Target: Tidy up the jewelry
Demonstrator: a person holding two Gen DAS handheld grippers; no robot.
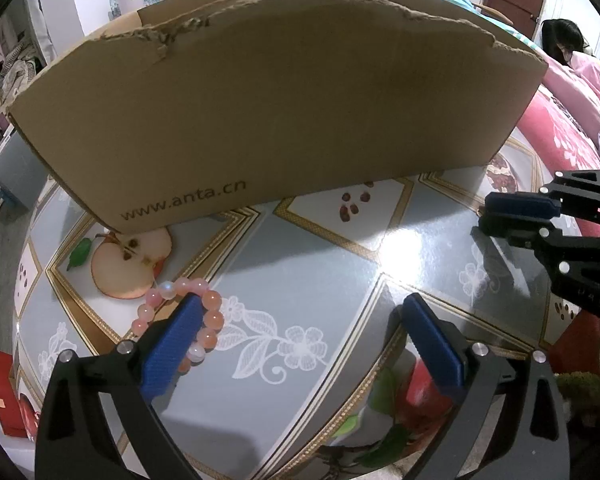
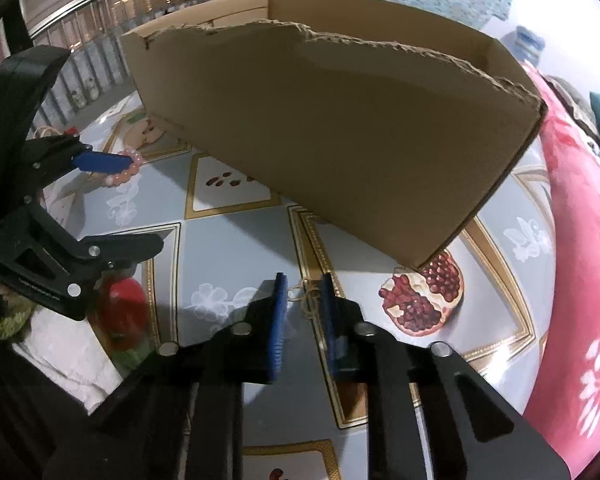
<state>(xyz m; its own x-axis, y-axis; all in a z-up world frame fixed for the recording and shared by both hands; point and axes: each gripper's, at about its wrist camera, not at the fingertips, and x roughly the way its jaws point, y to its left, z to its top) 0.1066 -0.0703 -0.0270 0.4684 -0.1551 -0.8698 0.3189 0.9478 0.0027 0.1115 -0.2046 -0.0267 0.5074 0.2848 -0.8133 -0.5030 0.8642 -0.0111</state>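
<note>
Glossy fruit-and-flower patterned tablecloth lies under both tongs. Right gripper, jaws narrowed to a slim gap, flanks a thin gold chain; contact unclear. Left gripper gapes wide, one blue pad over the pink beaded bracelet. Beyond stands a torn brown cardboard box.

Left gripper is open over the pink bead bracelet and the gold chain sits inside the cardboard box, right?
Not the chain. The right wrist view shows the gold chain on the tablecloth between the right gripper's pads, outside the cardboard box. The rest holds.
</note>
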